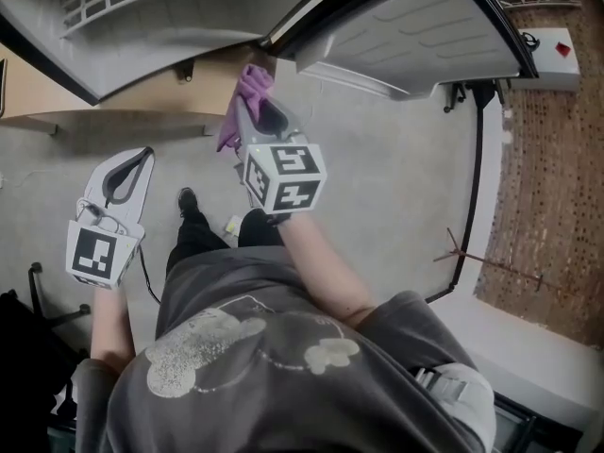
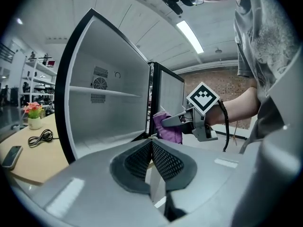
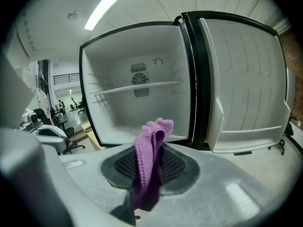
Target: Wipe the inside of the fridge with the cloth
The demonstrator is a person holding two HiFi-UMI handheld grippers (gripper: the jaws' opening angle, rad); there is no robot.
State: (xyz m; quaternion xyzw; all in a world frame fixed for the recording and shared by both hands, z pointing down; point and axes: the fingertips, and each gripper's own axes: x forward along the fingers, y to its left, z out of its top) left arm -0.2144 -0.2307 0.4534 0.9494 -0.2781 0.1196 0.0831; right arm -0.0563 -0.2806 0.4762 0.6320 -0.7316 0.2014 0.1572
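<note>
The fridge [image 3: 137, 103] stands open in front of me, white inside, with one shelf [image 3: 139, 86] and a fan vent [image 3: 138, 79] on the back wall. Its door [image 3: 246, 93] is swung out to the right. My right gripper [image 1: 255, 109] is shut on a purple cloth [image 1: 247, 88], held just before the fridge's lower edge. The cloth [image 3: 151, 150] sticks up between the pads and hangs down in front. My left gripper [image 1: 143, 156] hangs lower and to the left, shut on nothing. From its own view the left gripper [image 2: 151, 144] faces the right gripper [image 2: 189, 122] and the cloth [image 2: 166, 129].
A wooden table [image 2: 28, 160] left of the fridge carries a phone [image 2: 11, 156], a coiled cable [image 2: 40, 137] and a flower pot [image 2: 33, 119]. An office chair [image 3: 52, 136] stands at the left. A brick strip [image 1: 552, 159] and a white box [image 1: 557, 57] lie at the right.
</note>
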